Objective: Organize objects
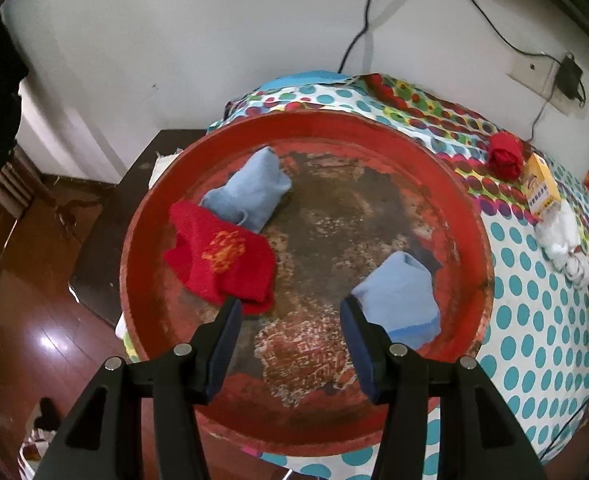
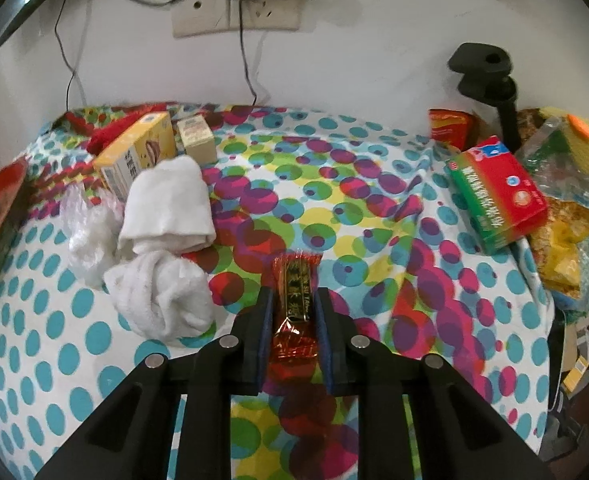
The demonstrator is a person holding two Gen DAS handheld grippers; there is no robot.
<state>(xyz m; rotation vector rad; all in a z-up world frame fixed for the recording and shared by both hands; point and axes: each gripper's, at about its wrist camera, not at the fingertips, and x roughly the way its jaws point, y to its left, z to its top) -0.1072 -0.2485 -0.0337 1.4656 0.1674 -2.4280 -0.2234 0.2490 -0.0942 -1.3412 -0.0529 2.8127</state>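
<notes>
Right gripper [image 2: 293, 308] jaws clenched on red snack packet [image 2: 296, 308] for sorting; left gripper [image 1: 290, 316] jaws released above red tray [image 1: 470, 216].

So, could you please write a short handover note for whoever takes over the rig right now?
Left tongs: open and empty, over the red tray.
Right tongs: shut on a red-and-gold snack packet, above the dotted cloth.
Done: a red sock and two blue socks lie in the tray.
Left: white socks, a rolled red sock, the yellow box, a small cream box, the red-green box and the snack bags are still out on the cloth.
</notes>
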